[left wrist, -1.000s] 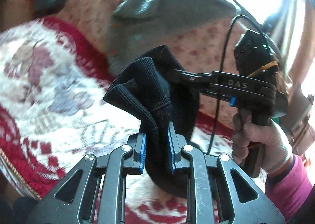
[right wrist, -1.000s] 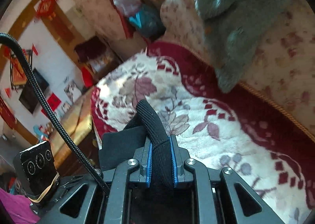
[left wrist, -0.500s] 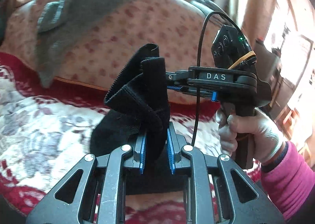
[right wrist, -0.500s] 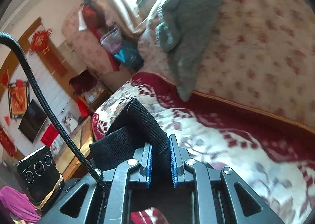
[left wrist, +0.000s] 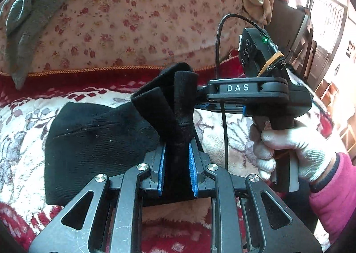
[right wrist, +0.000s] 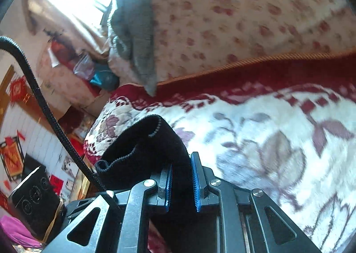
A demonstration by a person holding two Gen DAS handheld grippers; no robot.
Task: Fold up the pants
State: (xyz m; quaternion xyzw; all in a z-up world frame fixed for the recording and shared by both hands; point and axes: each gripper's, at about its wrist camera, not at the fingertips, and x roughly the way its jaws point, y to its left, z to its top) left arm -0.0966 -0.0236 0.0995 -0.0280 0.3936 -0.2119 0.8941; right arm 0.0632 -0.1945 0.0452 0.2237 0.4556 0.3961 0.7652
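Pinching the black pants (left wrist: 100, 141), left tongs (left wrist: 176, 164) and right tongs (right wrist: 182, 182) grip bunched folds

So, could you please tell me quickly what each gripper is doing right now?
Left gripper: closed on the black pants.
Right gripper: closed on the pants' ribbed band.
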